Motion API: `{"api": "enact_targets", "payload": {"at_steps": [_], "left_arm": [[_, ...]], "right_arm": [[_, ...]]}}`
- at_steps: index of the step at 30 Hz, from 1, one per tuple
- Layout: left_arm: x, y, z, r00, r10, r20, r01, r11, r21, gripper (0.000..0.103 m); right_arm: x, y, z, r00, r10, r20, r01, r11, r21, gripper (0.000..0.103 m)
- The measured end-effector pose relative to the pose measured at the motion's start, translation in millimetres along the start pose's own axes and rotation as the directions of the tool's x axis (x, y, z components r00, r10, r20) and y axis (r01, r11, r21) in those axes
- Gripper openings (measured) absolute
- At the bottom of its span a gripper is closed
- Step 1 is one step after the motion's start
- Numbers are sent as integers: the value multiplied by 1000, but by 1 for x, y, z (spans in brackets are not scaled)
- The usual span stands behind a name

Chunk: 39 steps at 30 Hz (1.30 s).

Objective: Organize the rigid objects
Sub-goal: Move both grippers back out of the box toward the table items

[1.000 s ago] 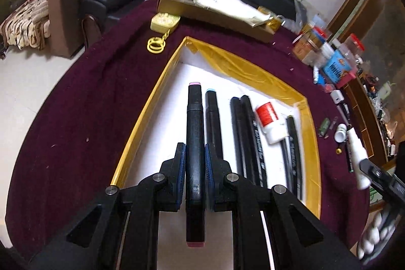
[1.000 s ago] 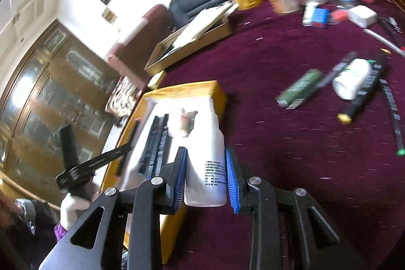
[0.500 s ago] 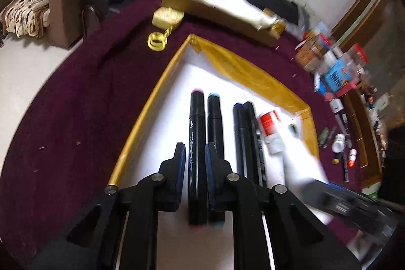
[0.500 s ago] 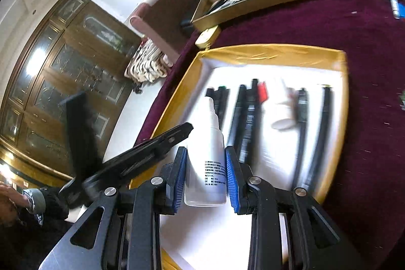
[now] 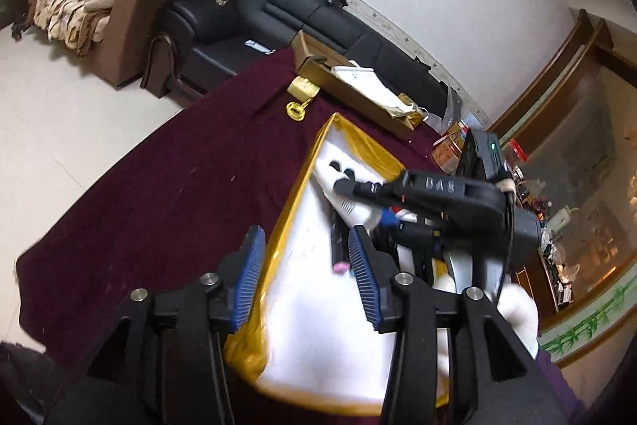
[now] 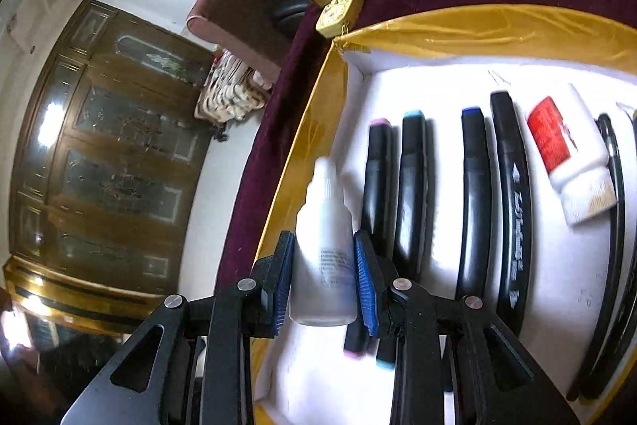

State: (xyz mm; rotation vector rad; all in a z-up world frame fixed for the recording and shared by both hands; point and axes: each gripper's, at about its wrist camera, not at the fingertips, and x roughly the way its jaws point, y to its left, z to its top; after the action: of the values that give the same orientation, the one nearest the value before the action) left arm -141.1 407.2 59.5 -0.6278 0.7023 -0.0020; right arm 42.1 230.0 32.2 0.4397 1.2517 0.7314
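My left gripper (image 5: 306, 279) hangs over the near left rim of the gold-edged white tray (image 5: 286, 226). Its jaws are opening and nothing is between them. The pink-capped marker (image 5: 339, 257) lies in the tray just ahead. My right gripper (image 6: 323, 277) is shut on a small white bottle (image 6: 324, 245) and holds it low over the tray's left side. The bottle is beside the pink-capped marker (image 6: 378, 178) and the cyan-capped marker (image 6: 412, 186). Two more black markers (image 6: 473, 202), a white tube with a red label (image 6: 565, 154) and thin black pens (image 6: 613, 226) lie in a row to the right.
The tray rests on a maroon tablecloth (image 5: 159, 206). Behind it are a small gold box (image 6: 338, 12) and an open cardboard box (image 5: 358, 94). Jars and clutter (image 5: 450, 146) crowd the far right. A white-gloved hand (image 5: 517, 309) holds the right gripper's handle.
The left gripper let go of the pink-capped marker, opened and drew back to the tray's left rim. The right gripper carried the bottle in over the tray and lowered it beside that marker.
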Motion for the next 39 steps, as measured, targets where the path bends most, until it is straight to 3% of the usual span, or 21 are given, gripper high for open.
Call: {"api": "enact_targets", "payload": {"at_steps": [1,5,10,13,15,18,23,27,29,33,36,39], "left_arm": [[-1,2,-2,1000,0,0,0,1000,-8,48],[-7,4,-10,1000,0,15,1,999,-35,51],[-18,-12,-19,998,-18,53,18,1000,-2,52],[-26,-26,-27,996,-50,70,48,998,31,56],[-27,-36,-31,995,-78,66,74,996,54,57],[-25,-54,-36,993,-109,52,104,991,85,57],[-22,-84,-49,990,-141,20,137,982,132,57],[-20,-109,-58,992,-128,3,125,977,173,57],[-19,-119,-61,993,-120,-4,118,975,188,57],[-18,-140,-69,995,-98,-20,100,969,228,57],[-16,-154,-75,996,-86,-33,92,963,254,57],[-14,-167,-81,996,-80,-46,90,957,276,57]], "right_arm": [[-2,2,-1,1000,-17,12,17,1000,-10,29],[-10,7,-3,999,-37,34,39,998,-39,47],[-51,-5,-13,995,-32,93,39,996,-79,47],[-95,-22,-19,976,-94,194,120,985,-127,47],[-131,-46,-22,949,-167,269,204,972,-115,47],[-189,-102,-17,894,-286,344,300,954,12,47],[-268,-193,-2,755,-518,402,454,856,249,46],[-286,-231,18,713,-603,358,495,794,354,46],[-286,-240,24,718,-604,346,482,790,379,46],[-262,-251,45,749,-600,282,498,789,358,51],[-242,-253,46,802,-542,250,473,833,288,46],[-230,-239,30,795,-553,249,517,833,197,44]]}}
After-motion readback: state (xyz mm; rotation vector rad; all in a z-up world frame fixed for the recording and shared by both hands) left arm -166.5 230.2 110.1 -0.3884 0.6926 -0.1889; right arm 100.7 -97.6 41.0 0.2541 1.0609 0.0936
